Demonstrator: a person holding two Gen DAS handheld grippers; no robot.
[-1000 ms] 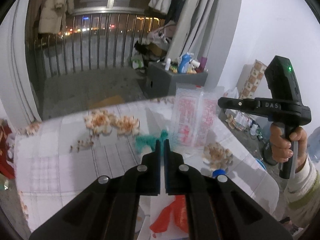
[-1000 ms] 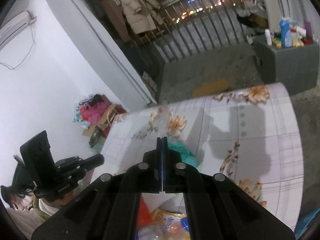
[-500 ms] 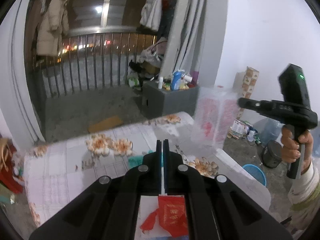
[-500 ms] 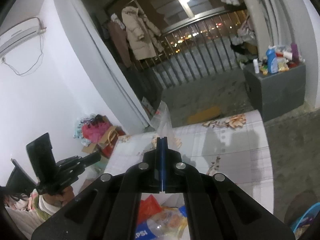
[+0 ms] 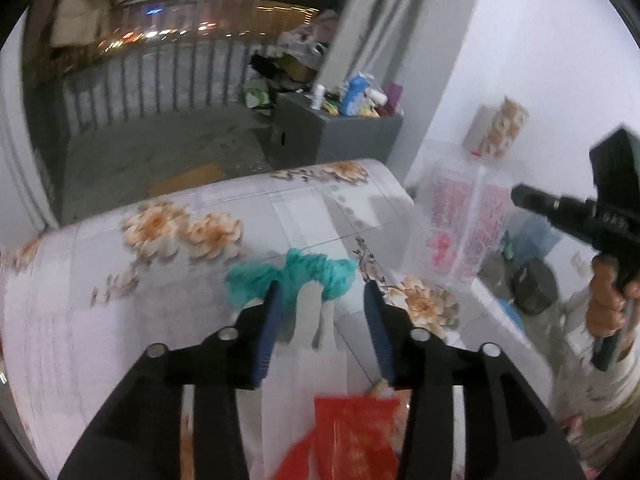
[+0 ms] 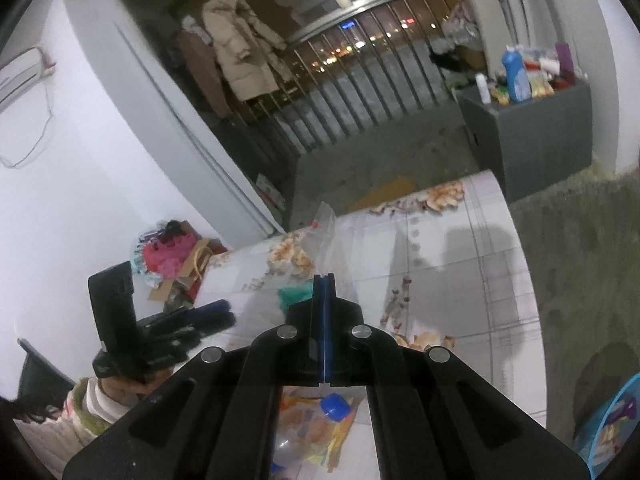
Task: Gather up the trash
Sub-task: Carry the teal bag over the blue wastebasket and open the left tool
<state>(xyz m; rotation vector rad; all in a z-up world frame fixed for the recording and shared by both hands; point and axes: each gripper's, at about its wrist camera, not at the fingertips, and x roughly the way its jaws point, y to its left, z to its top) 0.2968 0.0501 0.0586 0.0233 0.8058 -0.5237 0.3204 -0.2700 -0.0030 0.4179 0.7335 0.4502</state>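
Note:
My left gripper (image 5: 322,300) is open above the floral tablecloth (image 5: 160,280), its fingertips just short of a crumpled teal wad (image 5: 292,276). A white plastic bag (image 5: 304,380) with a red wrapper (image 5: 352,432) on it lies under the jaws. My right gripper (image 6: 323,280) is shut on a clear plastic bag (image 6: 326,236) with red print, held up off the table's right side; the bag (image 5: 464,224) and that gripper (image 5: 580,216) also show in the left wrist view. The teal wad (image 6: 294,294) shows in the right wrist view. Below the right gripper lie wrappers and a blue bottle cap (image 6: 334,406).
A grey cabinet (image 5: 352,136) with bottles stands past the table's far end by the balcony railing (image 5: 160,76). Clutter lies on the floor to the left (image 6: 172,256). A blue basin (image 6: 608,428) and a dark pot (image 5: 534,286) are on the floor at the right.
My left gripper has opened and dropped toward the teal wad; the white bag it pinched now lies under it. My right gripper stays shut on the clear bag, lowered slightly.

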